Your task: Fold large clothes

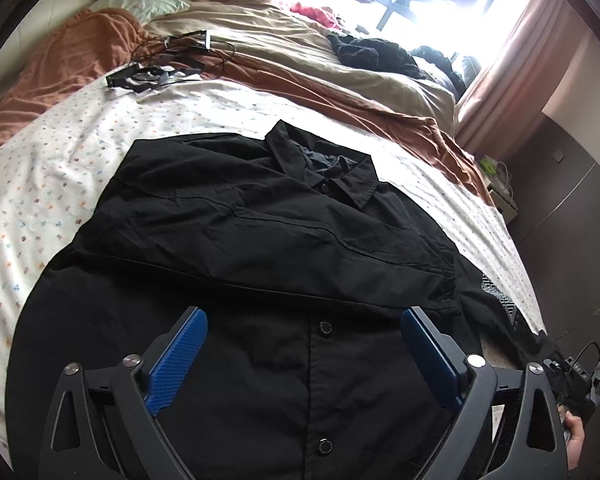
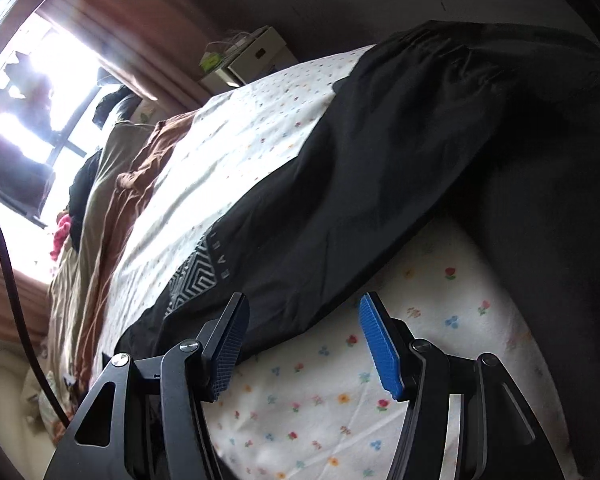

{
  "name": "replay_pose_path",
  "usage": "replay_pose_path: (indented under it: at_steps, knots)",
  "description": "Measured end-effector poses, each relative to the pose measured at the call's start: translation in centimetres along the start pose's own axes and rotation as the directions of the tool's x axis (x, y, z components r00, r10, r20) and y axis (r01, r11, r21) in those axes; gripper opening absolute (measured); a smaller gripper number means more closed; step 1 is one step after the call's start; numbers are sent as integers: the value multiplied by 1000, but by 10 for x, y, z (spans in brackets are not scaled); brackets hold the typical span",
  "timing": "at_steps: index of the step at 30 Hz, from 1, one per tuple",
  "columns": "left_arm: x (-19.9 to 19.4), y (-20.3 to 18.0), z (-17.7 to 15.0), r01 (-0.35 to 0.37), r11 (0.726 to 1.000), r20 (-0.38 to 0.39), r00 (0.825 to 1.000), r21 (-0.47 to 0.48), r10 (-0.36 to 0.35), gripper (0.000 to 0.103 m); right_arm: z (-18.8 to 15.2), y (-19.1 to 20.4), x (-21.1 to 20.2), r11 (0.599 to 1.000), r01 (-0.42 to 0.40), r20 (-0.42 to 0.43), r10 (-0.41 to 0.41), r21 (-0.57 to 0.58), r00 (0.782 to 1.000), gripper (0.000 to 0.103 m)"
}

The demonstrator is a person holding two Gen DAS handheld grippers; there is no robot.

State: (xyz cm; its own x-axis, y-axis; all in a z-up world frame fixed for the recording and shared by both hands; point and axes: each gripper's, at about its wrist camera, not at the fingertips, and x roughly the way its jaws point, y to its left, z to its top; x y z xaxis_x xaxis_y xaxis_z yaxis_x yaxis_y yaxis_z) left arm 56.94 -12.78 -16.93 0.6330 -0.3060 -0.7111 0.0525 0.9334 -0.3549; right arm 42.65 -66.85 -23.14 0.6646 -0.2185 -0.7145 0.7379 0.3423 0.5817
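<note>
A black button-up shirt [image 1: 260, 232] lies face up on the flowered white sheet [image 1: 60, 160], collar toward the far side, with one sleeve folded across its chest. My left gripper [image 1: 304, 314] hovers over the button placket, blue pads wide apart and open, holding nothing. In the right wrist view the shirt's other sleeve [image 2: 340, 200], with a white geometric patch [image 2: 198, 276], runs along the bed's edge. My right gripper [image 2: 303, 300] stands open at that sleeve's edge; the pads do not press on the cloth. A hand [image 1: 576, 436] shows at the lower right.
Black cables and a small frame [image 1: 160, 68] lie on the sheet beyond the shirt. A brown blanket [image 1: 340, 92], a beige duvet [image 1: 300, 40] and dark clothes [image 1: 372, 54] fill the far side. A white bedside box [image 2: 256, 56] and a dark wardrobe [image 1: 572, 200] stand on the right.
</note>
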Motion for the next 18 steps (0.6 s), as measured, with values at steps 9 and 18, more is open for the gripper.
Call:
replay_pose_path:
  at_steps: [9, 18]
  knots:
    - [1, 26, 0, -29, 999, -9, 1000, -39, 28, 103, 12, -24, 13, 1000, 0, 28, 0, 30, 1000, 52]
    - [-11, 46, 8, -39, 996, 26, 999, -83, 41, 103, 5, 22, -28, 982, -166, 124, 177, -95, 976, 4]
